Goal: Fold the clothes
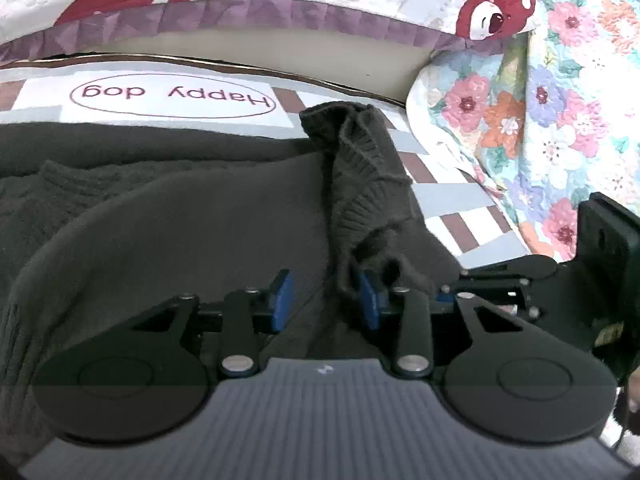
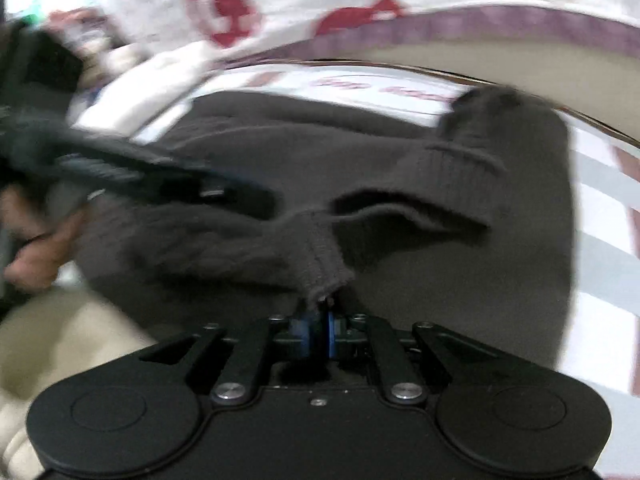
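Note:
A dark grey knit sweater [image 1: 168, 208] lies spread over a striped mat. One ribbed sleeve [image 1: 360, 168] rises in a fold and runs down beside the right pad of my left gripper [image 1: 325, 300], which is open above the sweater's body. The right wrist view is blurred. In it the sweater [image 2: 460, 208] fills the middle, and my right gripper [image 2: 316, 332] is shut on a ribbed cuff [image 2: 320, 268] that lifts off the cloth. My right gripper's black body [image 1: 560, 280] shows at the right of the left view. My left gripper [image 2: 152, 184] and a hand [image 2: 36, 248] show at the left of the right view.
The mat [image 1: 172, 96] carries the words "Happy dog" and brown and grey stripes. A floral quilt [image 1: 540, 100] is heaped to the right. A white quilt with red bear prints and a purple border [image 1: 256, 16] lies behind. Cream fabric [image 2: 60, 332] sits at the near left.

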A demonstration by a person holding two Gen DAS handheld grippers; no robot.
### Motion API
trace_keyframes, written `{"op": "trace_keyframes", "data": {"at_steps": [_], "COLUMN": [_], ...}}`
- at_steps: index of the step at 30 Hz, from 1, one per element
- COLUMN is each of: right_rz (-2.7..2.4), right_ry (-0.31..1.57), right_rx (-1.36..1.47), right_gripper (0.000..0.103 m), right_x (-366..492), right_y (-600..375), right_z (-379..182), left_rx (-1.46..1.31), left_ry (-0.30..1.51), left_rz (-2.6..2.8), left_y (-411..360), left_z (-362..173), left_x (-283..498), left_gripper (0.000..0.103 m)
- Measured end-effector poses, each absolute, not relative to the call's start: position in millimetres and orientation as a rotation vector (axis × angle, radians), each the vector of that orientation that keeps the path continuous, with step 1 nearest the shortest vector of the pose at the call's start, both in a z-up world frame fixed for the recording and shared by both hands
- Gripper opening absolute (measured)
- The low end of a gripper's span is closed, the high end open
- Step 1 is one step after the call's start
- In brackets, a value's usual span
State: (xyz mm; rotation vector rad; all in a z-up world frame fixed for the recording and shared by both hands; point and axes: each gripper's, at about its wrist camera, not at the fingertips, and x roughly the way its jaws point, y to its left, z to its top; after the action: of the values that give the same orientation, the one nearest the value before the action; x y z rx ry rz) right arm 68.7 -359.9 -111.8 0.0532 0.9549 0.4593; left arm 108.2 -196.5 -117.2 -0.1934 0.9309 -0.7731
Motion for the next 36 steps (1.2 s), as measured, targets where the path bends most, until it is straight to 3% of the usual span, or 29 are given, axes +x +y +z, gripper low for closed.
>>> {"op": "trace_keyframes", "data": {"at_steps": [2,6,13,14,15,16,17,23,26,32,36], "right_rz": [0.457,0.521,0.612,0.618,0.626,0.634,0.641,0.678,0.638,0.406,0.398], "right_ry": [0.938,0.966,1.001,1.003,1.007,1.011,1.012,0.963,0.908,0.890,0.910], "right_rx": [0.145,0.069,0.074,0.075,0.074,0.068,0.067,0.206,0.376,0.421,0.334], "right_gripper": [0.019,0.019,0.018,0.018,0.018,0.018,0.018,0.022,0.026,0.030,0.030], "right_x": [72.5,67.4,59.5,59.1,58.3,57.0,55.6,47.8,49.7,55.9,53.8], "right_y": [-368.4,-355.5,-350.5,-350.0,-350.2,-350.6,-351.8,-383.1,-415.7,-453.2,-435.6], "right_z": [-108.3,-115.0,-123.0,-122.8,-122.9,-122.9,-122.1,-102.1,-95.0,-95.9,-98.4], "left_rx": [-0.154,-0.090,0.049,0.070,0.095,0.119,0.125,-0.081,-0.076,-0.107,-0.148], "left_ry": [0.928,0.937,0.986,0.981,0.975,0.969,0.961,0.892,1.005,0.981,0.996], "left_rz": [-0.788,-0.839,-0.838,-0.828,-0.808,-0.789,-0.773,-0.727,-0.659,-0.639,-0.598], "left_y": [-202.7,-227.7,-297.2,-304.0,-307.6,-311.2,-311.7,-271.6,-261.7,-242.3,-229.2], "left_z": [-109.5,-101.3,-117.7,-121.2,-123.9,-126.7,-127.5,-108.0,-129.2,-119.7,-123.8], "left_x": [112.3,122.9,128.8,129.3,130.3,131.3,131.7,127.5,135.4,129.6,131.1], "left_gripper": [0.042,0.051,0.054,0.051,0.027,0.010,0.009,0.009,0.012,0.023,0.023]}}
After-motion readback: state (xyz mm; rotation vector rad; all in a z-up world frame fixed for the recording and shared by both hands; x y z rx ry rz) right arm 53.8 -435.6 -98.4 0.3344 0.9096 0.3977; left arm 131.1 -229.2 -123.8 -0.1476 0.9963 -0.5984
